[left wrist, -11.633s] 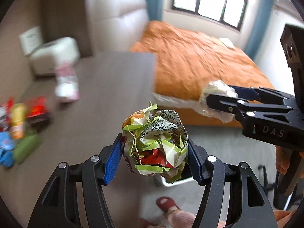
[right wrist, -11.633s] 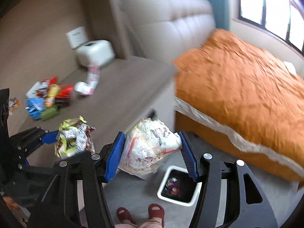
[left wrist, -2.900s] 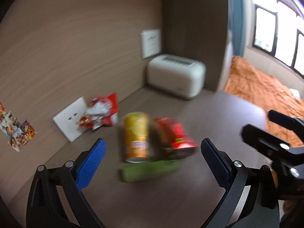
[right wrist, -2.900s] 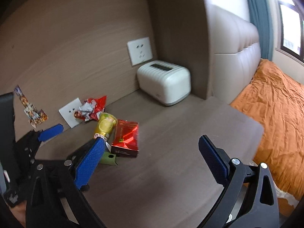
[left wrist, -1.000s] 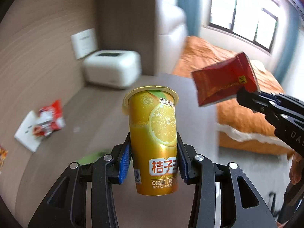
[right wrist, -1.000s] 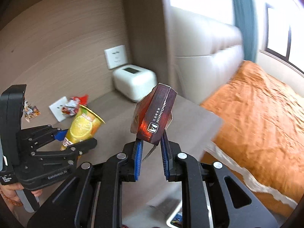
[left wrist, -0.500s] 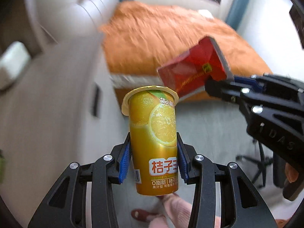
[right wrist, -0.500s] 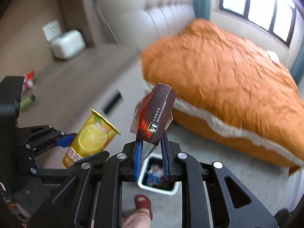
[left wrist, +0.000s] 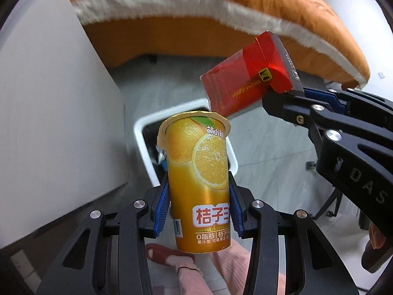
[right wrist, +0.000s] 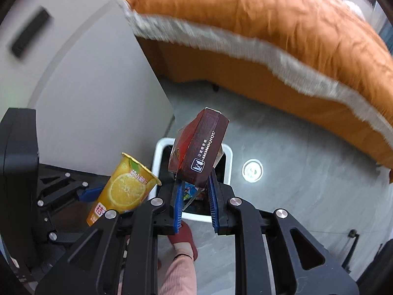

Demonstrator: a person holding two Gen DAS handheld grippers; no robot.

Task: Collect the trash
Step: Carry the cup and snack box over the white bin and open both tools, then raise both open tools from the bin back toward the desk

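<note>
A grey tiled floor [right wrist: 282, 221] lay beside a bed under an orange cover [right wrist: 282, 19]. A white-rimmed rectangular trash bin [right wrist: 228, 158] stood on it. The left gripper [left wrist: 198, 204] was clamped on a tall orange juice cup [left wrist: 199, 179]; the right gripper [right wrist: 194, 191] pinched a red rectangular carton [right wrist: 200, 147]. Both hung above the bin.

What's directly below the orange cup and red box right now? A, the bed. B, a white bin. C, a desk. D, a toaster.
B: both the cup and the box hang over the white bin on the floor.
</note>
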